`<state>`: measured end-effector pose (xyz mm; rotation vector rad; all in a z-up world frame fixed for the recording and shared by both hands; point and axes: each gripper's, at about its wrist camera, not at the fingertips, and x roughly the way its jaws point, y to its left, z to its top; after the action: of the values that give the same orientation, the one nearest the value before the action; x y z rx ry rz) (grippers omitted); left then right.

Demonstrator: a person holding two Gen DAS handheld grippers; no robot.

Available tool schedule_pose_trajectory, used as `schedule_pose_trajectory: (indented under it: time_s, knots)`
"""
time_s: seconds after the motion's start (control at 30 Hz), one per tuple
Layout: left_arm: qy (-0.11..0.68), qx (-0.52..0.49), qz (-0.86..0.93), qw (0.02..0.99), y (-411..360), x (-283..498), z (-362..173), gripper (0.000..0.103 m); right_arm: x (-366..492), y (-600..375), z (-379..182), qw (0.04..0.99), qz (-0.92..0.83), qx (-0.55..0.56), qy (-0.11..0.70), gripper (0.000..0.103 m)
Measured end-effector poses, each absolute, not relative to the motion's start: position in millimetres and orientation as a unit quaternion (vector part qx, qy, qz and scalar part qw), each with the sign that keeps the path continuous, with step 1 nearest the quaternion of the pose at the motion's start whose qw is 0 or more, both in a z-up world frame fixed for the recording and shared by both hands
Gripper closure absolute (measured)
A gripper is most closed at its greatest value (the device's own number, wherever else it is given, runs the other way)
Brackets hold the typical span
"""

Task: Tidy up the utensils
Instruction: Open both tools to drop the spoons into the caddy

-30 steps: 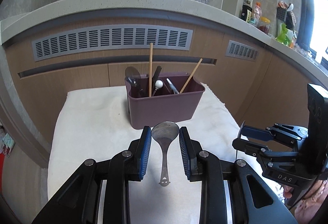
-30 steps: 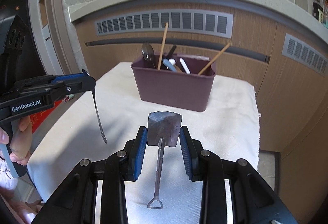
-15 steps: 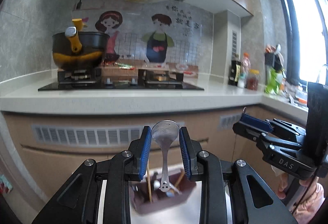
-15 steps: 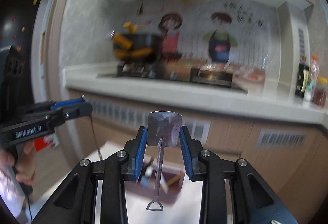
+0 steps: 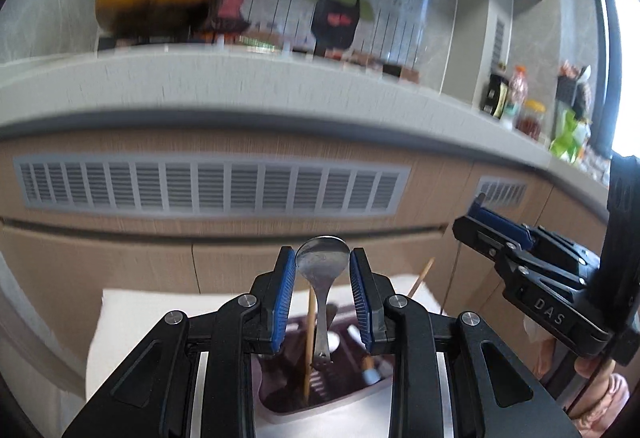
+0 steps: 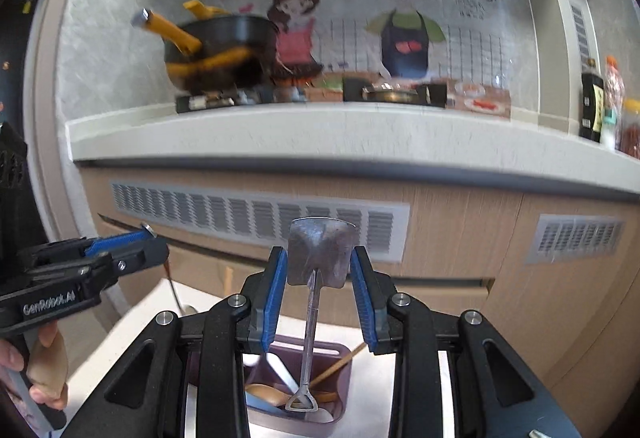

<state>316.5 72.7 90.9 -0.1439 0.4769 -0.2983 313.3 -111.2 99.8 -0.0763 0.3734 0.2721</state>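
Steel spoon (image 5: 321, 266), bowl up, clamped in left hand-held gripper (image 5: 322, 296); shovel-shaped spoon (image 6: 321, 253) clamped likewise in right hand-held gripper (image 6: 319, 296). Both hang over purple utensil bin (image 6: 338, 388) on white-clothed desk (image 5: 132, 318). Beyond: wooden cabinets (image 6: 460, 238).

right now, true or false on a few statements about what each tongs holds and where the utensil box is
1. The left tongs grip a round-bowled metal spoon by its bowl. True.
2. The right tongs are empty. False: they grip a shovel-shaped metal spoon by its blade.
3. Both handles hang down over the purple plastic utensil box. True.
4. The box holds nothing. False: chopsticks and other utensils stand in it.
5. The box sits on the kitchen counter. False: it sits on a white cloth, lower down.
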Motion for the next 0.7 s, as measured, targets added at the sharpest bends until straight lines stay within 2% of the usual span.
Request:
schedule_pose_trajectory:
  time_s: [0.27, 0.37, 0.4, 0.47, 0.5, 0.53, 0.7]
  knots:
    - [0.298, -0.078, -0.142, 0.941, 66.8, 327.7, 33.4, 0.074, 330.8, -103.6, 42.3, 0.956, 0.137, -0.048, 0.256, 0.073]
    - [0.315, -0.082, -0.138, 0.936, 67.7, 326.0, 21.6, 0.071, 331.6, -103.9, 23.0, 0.946, 0.142, -0.043, 0.29, 0.072]
    - [0.323, -0.086, -0.137, 0.932, 68.2, 324.8, 18.2, 0.065, 332.7, -105.5, 18.2, 0.942, 0.146, -0.039, 0.301, 0.069]
    - [0.327, -0.097, -0.136, 0.93, 71.7, 320.6, 19.6, 0.058, 330.8, -111.7, 12.7, 0.937, 0.148, -0.021, 0.316, 0.058]
    - [0.326, -0.101, -0.133, 0.931, 73.4, 315.0, 22.3, 0.056, 325.3, -117.1, 13.1, 0.937, 0.147, -0.007, 0.316, 0.045]
    - [0.322, -0.102, -0.129, 0.932, 75.5, 307.2, 26.1, 0.055, 318.6, -121.5, 15.5, 0.939, 0.146, 0.003, 0.311, 0.037]
    - [0.295, -0.102, -0.098, 0.945, 80.3, 251.6, 48.0, 0.031, 263.8, -134.8, 38.3, 0.951, 0.145, 0.009, 0.273, 0.018]
